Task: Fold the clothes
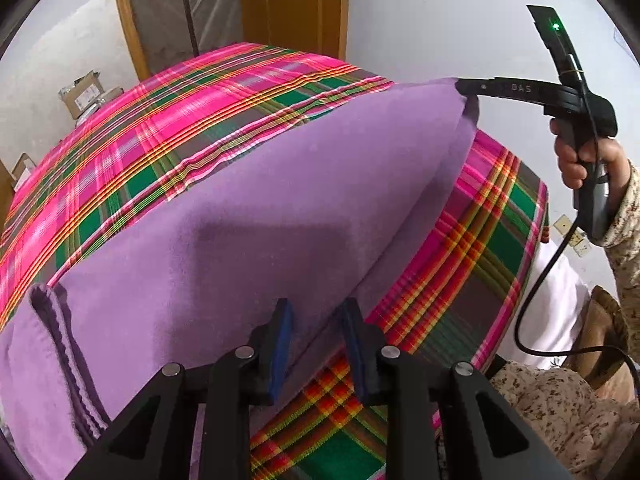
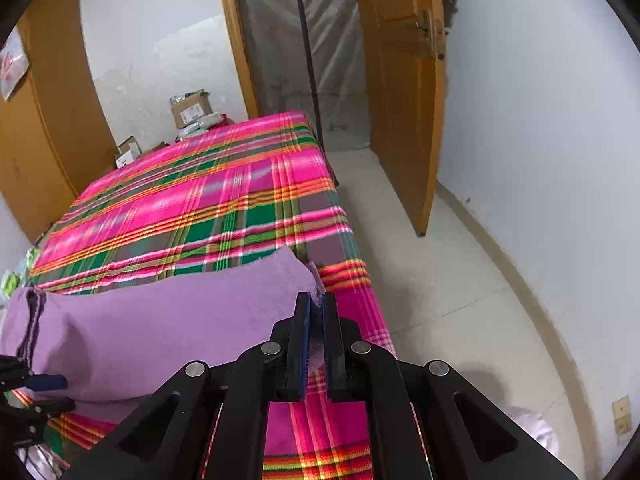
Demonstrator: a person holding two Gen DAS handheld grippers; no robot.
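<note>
Purple towel (image 1: 248, 216): lying folded across the near end of a bed, on a pink, green and orange plaid bedspread (image 1: 152, 128). Its dark-striped hem (image 1: 64, 344) is sitting at the left end; its right corner is being lifted off the bedspread.

Right tool (image 2: 316, 304): clenched on that right corner, with purple fabric showing between its blue pads (image 2: 304, 320). In the left wrist view it is reaching in from the right, held by a hand (image 1: 576, 160) in a camouflage-patterned sleeve (image 1: 628, 216), a black cable (image 1: 536, 296) hanging from the grip.

Left tool (image 1: 316, 312): released, jaws standing apart over the towel's near edge, gripping nothing. No pad is seen pressing the cloth.

Surroundings: an open wooden door (image 2: 404, 92) is standing to the right of the bed's far end, with a doorway covered in clear plastic sheeting (image 2: 304, 48) beside it. Cardboard boxes (image 2: 188, 110) are resting against the white wall beyond the bed. A wooden wardrobe (image 2: 36, 120) is standing at far left. Pale tiled floor (image 2: 440, 280) is running along the bed's right side. A wall socket (image 2: 622, 414) is sitting low on the right wall.
</note>
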